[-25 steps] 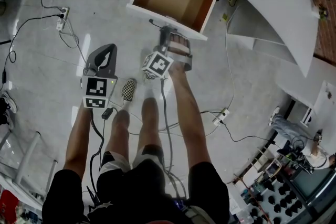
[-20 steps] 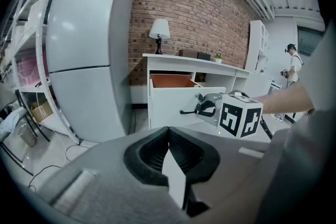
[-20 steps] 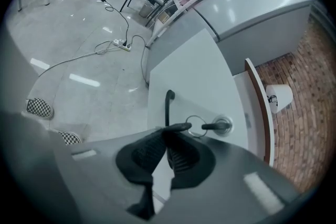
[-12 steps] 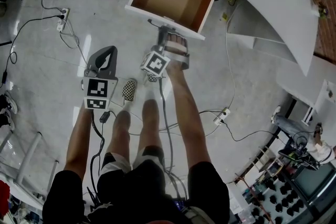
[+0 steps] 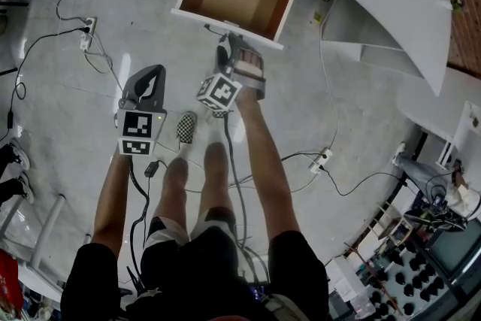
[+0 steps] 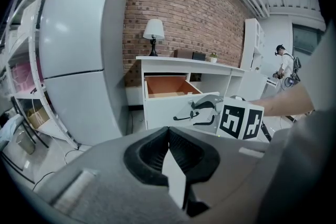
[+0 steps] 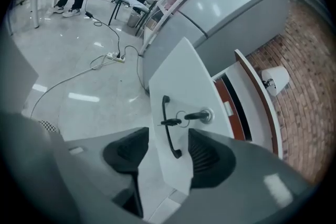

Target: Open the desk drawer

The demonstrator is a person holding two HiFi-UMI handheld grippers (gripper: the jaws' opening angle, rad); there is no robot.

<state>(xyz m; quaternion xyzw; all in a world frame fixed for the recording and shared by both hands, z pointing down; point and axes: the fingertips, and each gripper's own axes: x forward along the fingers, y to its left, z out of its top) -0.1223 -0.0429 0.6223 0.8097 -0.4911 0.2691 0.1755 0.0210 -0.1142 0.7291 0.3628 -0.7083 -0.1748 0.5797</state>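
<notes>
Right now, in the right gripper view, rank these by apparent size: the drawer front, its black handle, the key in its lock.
1. drawer front
2. black handle
3. key
All sit on one panel, so nearness barely skews this.

A white lamp (image 6: 153, 34) stands before the brick wall (image 6: 199, 13); a power strip (image 5: 89, 26) lies on the pale floor (image 5: 60, 124), near a tall grey cabinet (image 6: 79, 60).

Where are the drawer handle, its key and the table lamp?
drawer handle (image 7: 169, 136), right gripper view, middle of the bar
key (image 7: 195, 115), right gripper view, black head
table lamp (image 6: 154, 30), left gripper view, shade
</notes>
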